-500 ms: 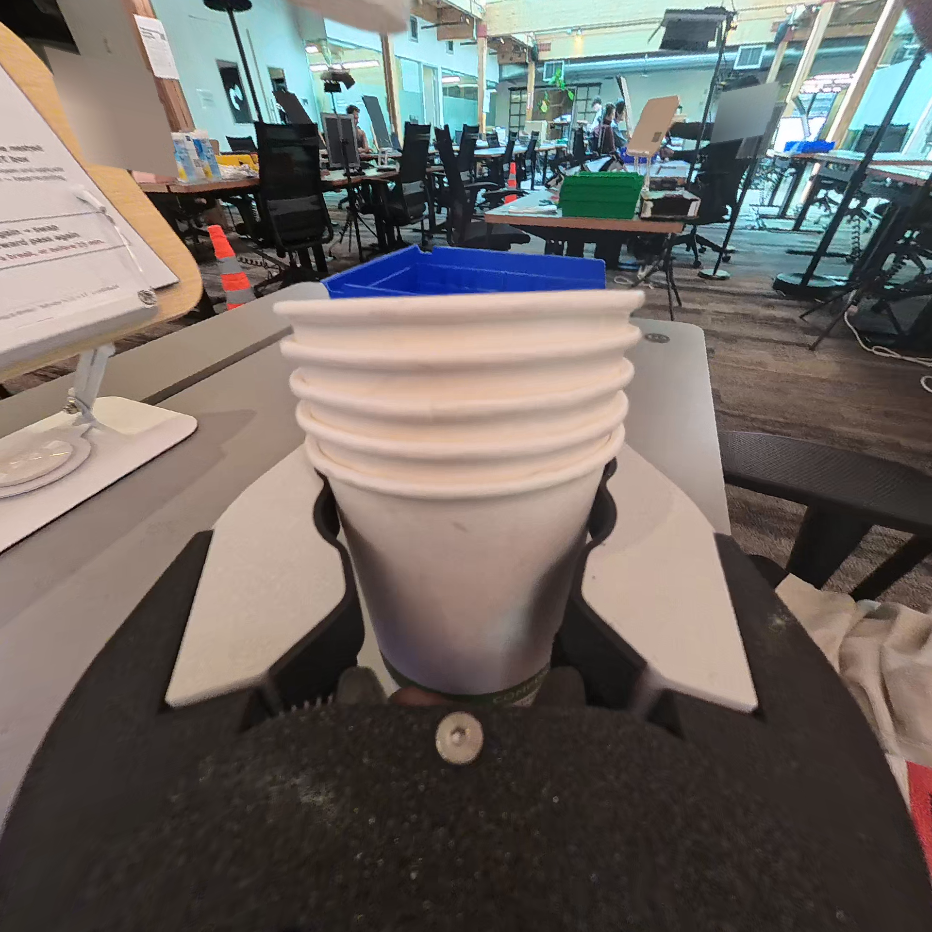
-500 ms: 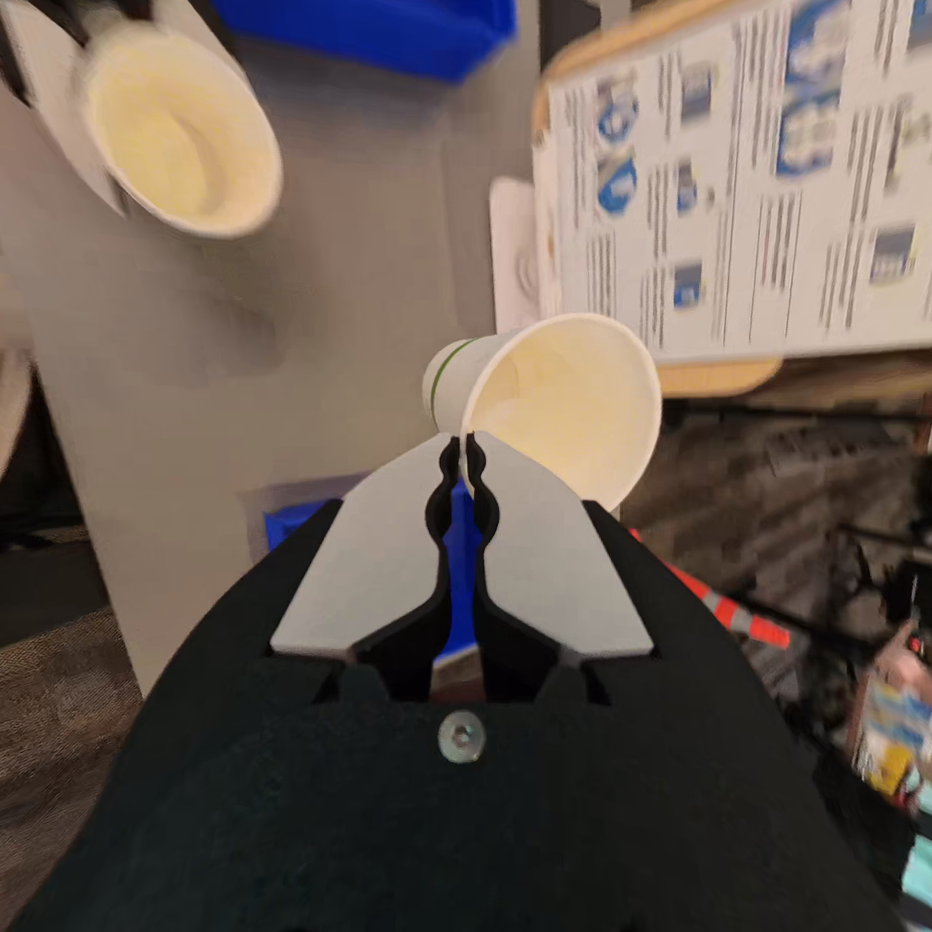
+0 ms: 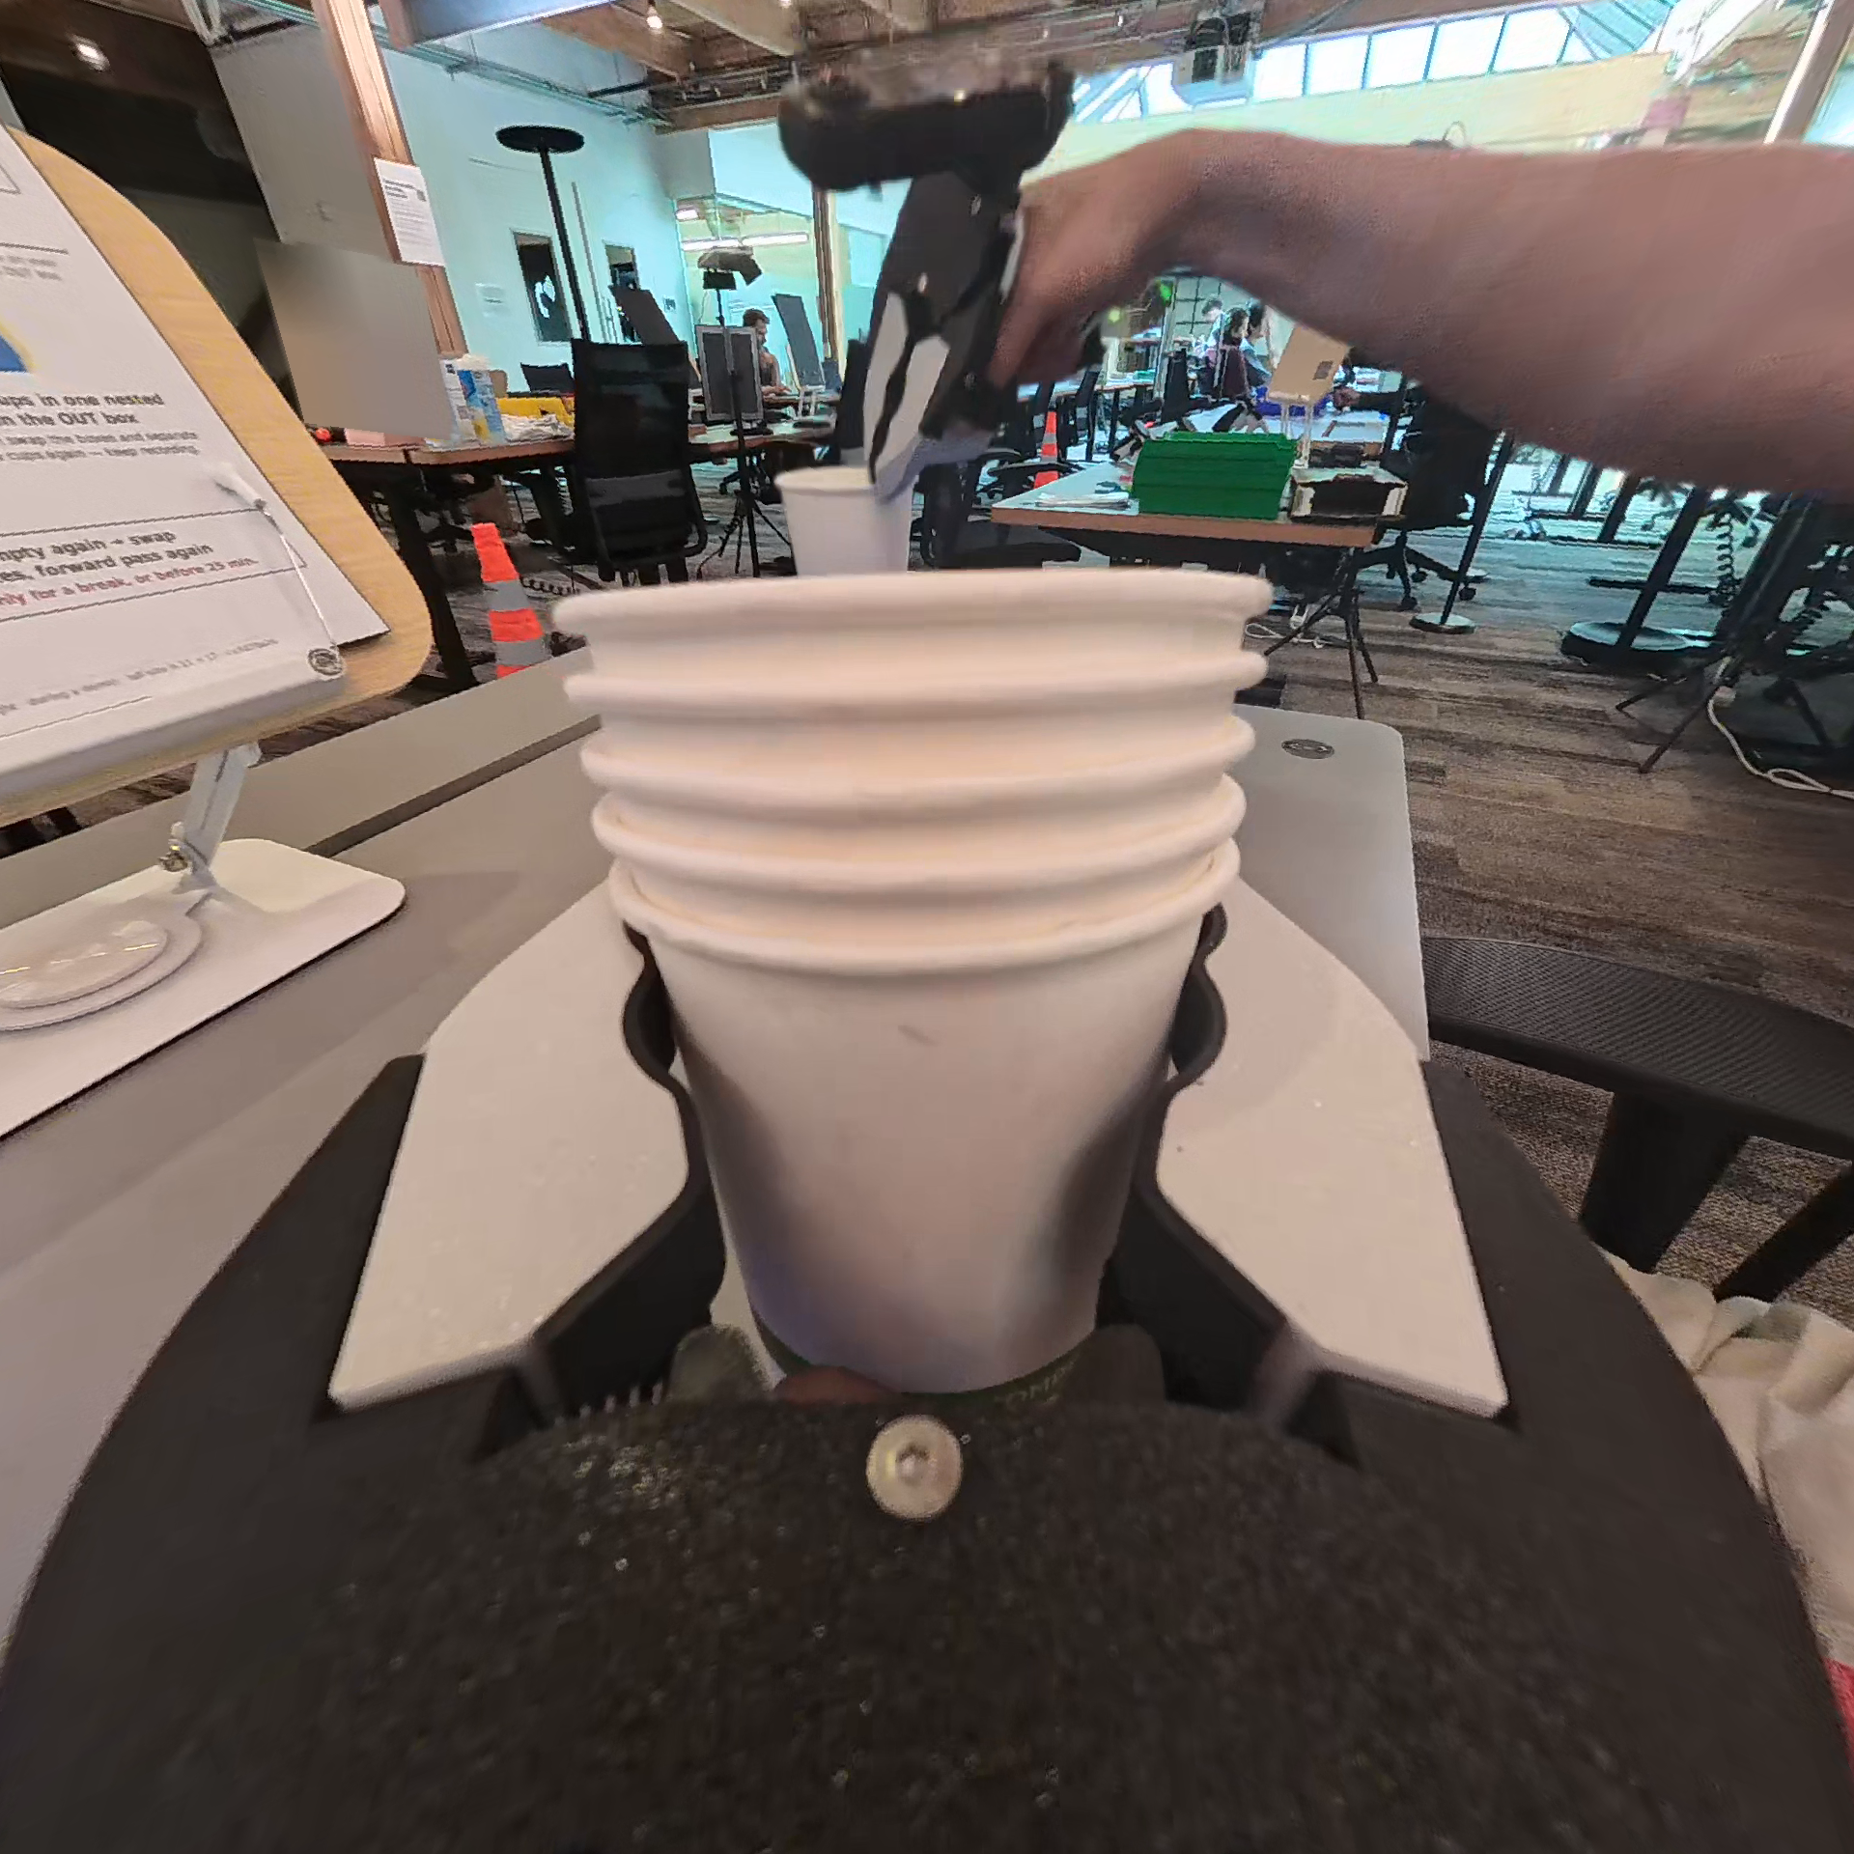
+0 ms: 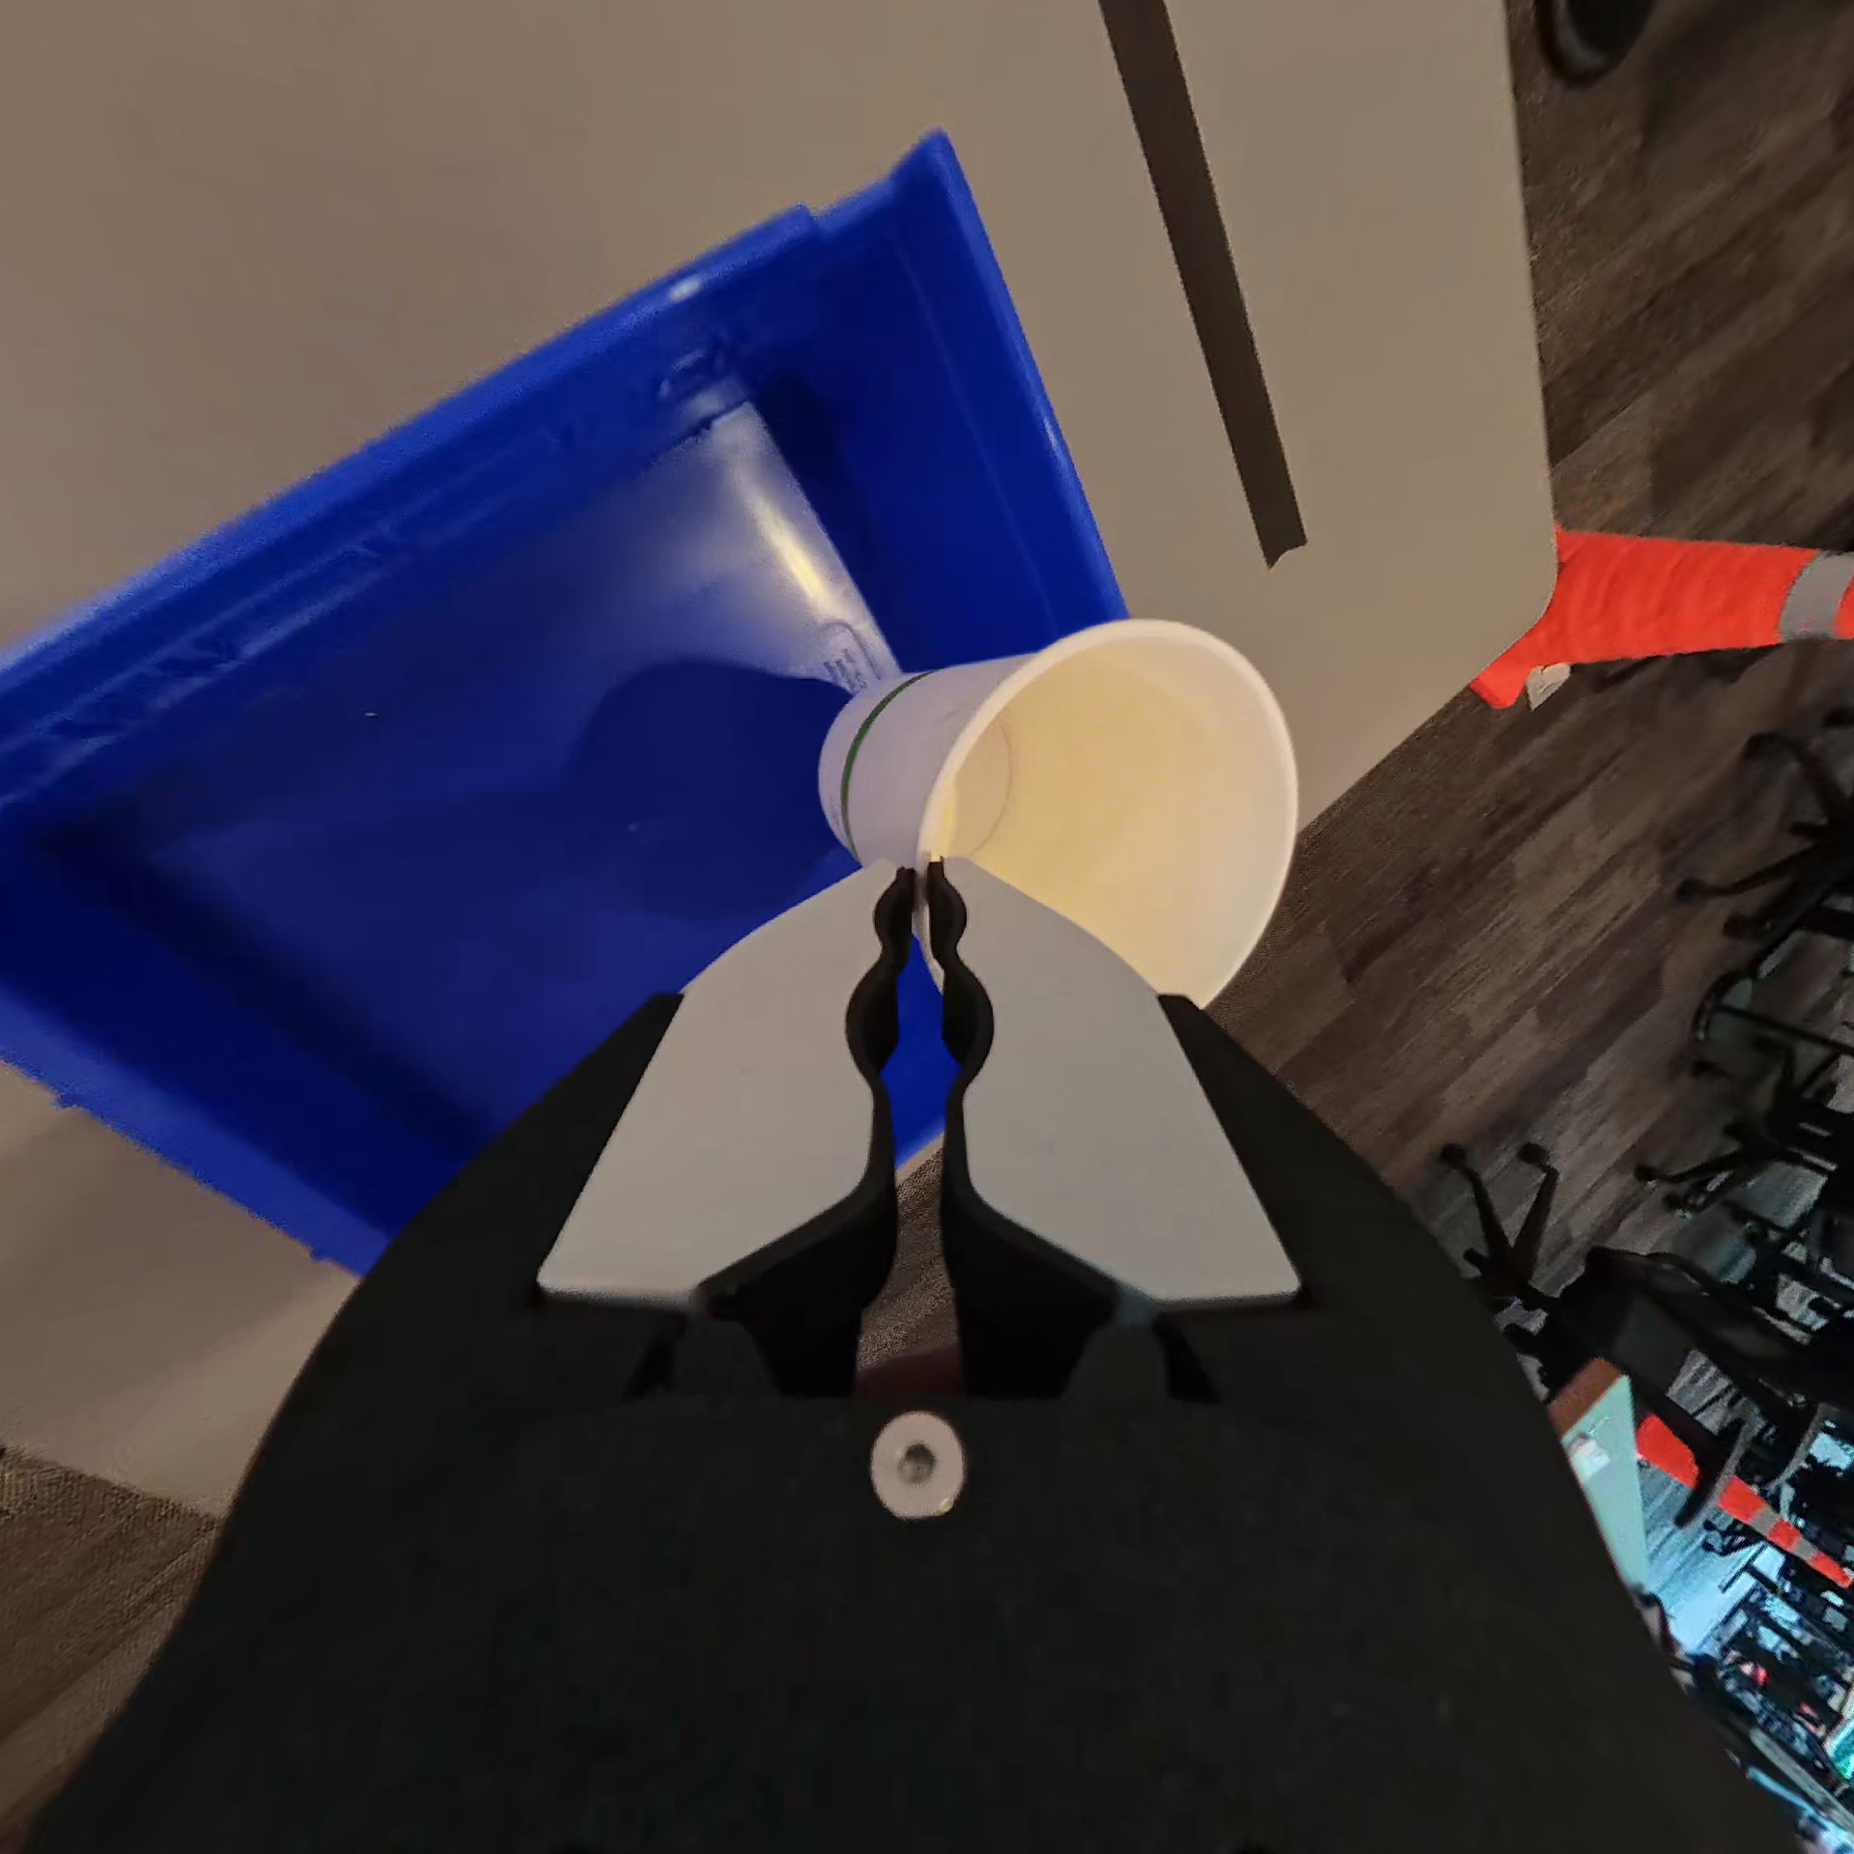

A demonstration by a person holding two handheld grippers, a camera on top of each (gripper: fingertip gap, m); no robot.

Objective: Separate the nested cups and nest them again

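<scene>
Grey table (image 3: 421, 903), white nested cups (image 3: 913, 803) (five rims), single cup (image 4: 1063, 793) pinched

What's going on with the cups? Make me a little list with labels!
left gripper: shut on cup stack, five rims showing, upright
right gripper: shut on single cup, pinching its rim
single cup place: over blue bin
bin: on grey table, nothing seen inside
nearby: orange cone on floor

Left gripper (image 3: 918, 1013) fingers spread wide around their load; right gripper (image 4: 921, 883) pinched nearly closed.
</scene>
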